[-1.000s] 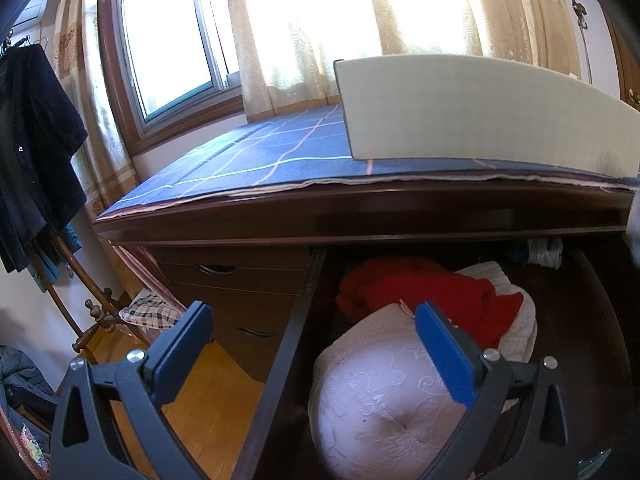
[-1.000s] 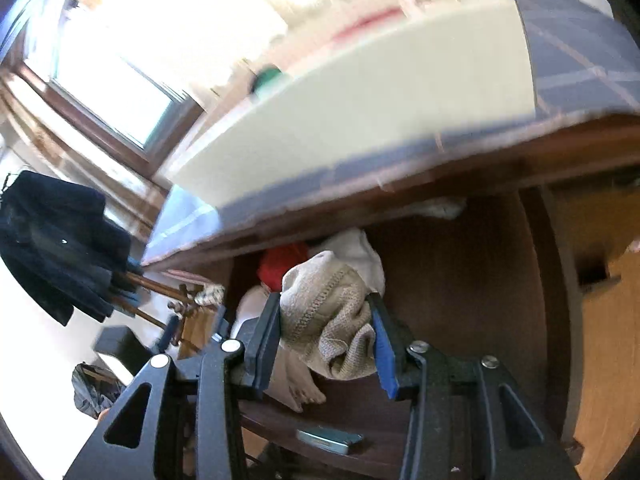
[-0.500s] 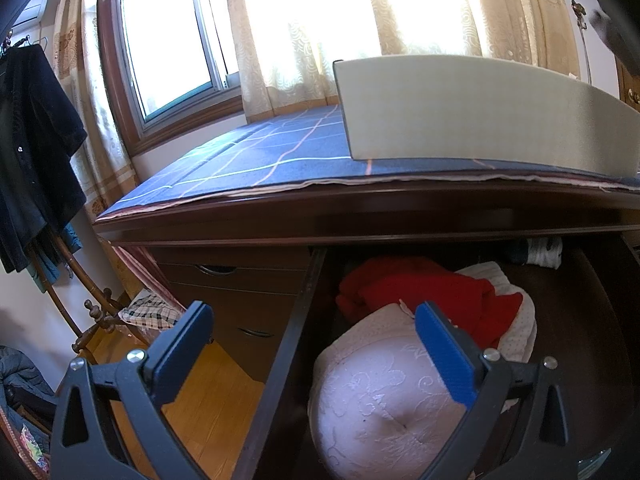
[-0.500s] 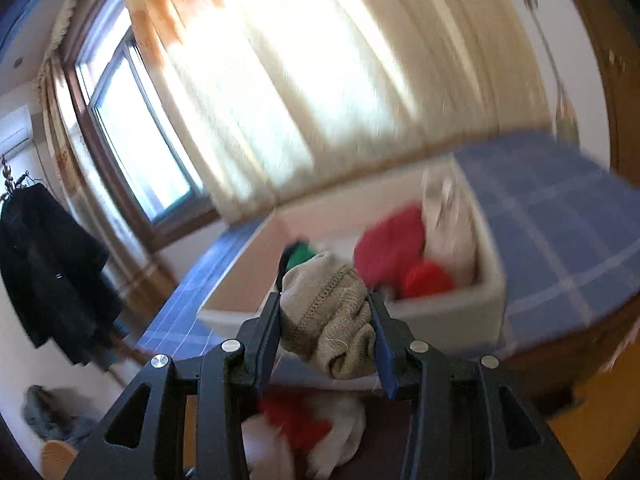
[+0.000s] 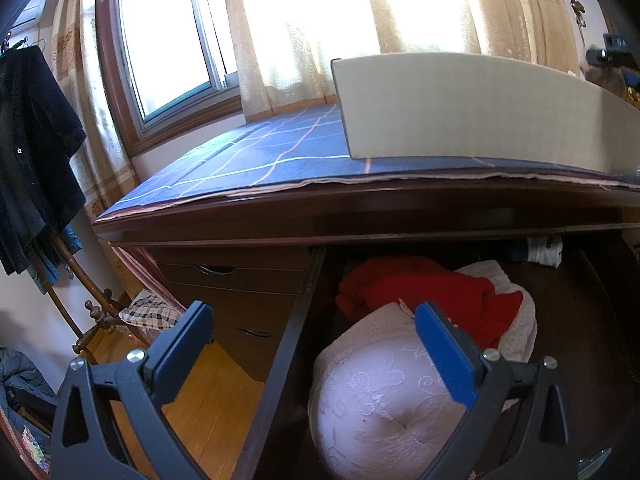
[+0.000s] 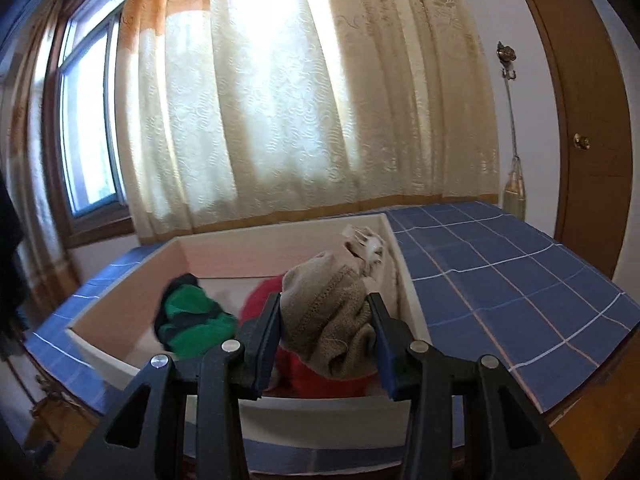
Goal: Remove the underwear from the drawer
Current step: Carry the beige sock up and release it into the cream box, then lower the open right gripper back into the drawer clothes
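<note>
My right gripper (image 6: 326, 320) is shut on a bundled beige knit underwear piece (image 6: 328, 320) and holds it over the near edge of a white box (image 6: 132, 296) on the dresser top. Inside the box lie a green garment (image 6: 192, 320), a red garment (image 6: 320, 376) and a white piece (image 6: 368, 248). In the left wrist view the open drawer (image 5: 292, 340) holds a pale pink lace garment (image 5: 380, 396), a red garment (image 5: 432, 292) and white pieces (image 5: 516, 328). My left gripper (image 5: 312, 336) stands open over the drawer's left wall, touching nothing.
A blue checked cloth (image 6: 500, 264) covers the dresser top. Curtains (image 6: 300, 100) and a window (image 5: 168, 40) stand behind it, a brown door (image 6: 584, 120) at the right. A dark garment on a coat rack (image 5: 32, 152) hangs at the left. Closed drawers (image 5: 240, 280) and wooden floor (image 5: 216, 384) lie lower left.
My right gripper has risen out of the drawer with the beige underwear and now points over the white box on the dresser top. The left gripper has stayed where it was.
</note>
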Motion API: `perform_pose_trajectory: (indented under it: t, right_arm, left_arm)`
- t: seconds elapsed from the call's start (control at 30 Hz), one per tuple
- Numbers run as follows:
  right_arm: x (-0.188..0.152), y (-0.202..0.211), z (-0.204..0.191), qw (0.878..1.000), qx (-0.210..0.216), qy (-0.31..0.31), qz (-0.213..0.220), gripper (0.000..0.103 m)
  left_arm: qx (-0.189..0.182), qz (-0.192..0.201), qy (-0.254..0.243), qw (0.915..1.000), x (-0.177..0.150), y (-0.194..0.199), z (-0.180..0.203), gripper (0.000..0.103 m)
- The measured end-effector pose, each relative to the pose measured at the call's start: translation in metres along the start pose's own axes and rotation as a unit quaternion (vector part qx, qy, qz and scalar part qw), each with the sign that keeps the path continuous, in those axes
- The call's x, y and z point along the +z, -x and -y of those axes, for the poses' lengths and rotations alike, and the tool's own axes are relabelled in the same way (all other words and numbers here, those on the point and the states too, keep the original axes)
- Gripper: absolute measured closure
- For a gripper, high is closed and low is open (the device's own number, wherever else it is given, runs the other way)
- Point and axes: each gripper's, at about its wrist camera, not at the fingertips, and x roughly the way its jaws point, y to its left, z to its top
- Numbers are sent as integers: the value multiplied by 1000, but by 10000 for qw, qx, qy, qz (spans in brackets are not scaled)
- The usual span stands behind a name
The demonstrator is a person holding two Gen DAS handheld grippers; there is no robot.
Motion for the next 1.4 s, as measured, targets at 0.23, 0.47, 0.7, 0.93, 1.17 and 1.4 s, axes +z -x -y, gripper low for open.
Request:
perform_pose_trajectory:
  t: [0.23, 0.47, 0.7, 0.93, 1.17, 1.4]
  right_arm:
    - [-10, -22, 5, 9996, -247, 143, -80, 59]
    - [-10, -33, -2, 9982, -394, 427, -169, 57]
    - [-13, -38, -8, 9972, -412, 562, -263, 53]
    - [-16, -38, -16, 9975, -111, 663, -199, 29]
    - [-17, -34, -16, 9984, -20, 555, -62, 25]
    - [-22, 18, 4, 9947, 161, -356, 950, 22]
  left_arm:
    - [4, 0, -3, 10000, 0, 0, 0, 0]
    - [11, -2, -11, 10000, 0, 1, 0, 0]
    - [9, -3, -14, 10000, 0, 1, 0, 0]
    - [2, -14, -28, 10000, 0, 1, 0, 0]
    - [3, -11, -32, 10000, 0, 1, 0, 0]
    - [5, -20, -28, 10000, 0, 0, 2, 0]
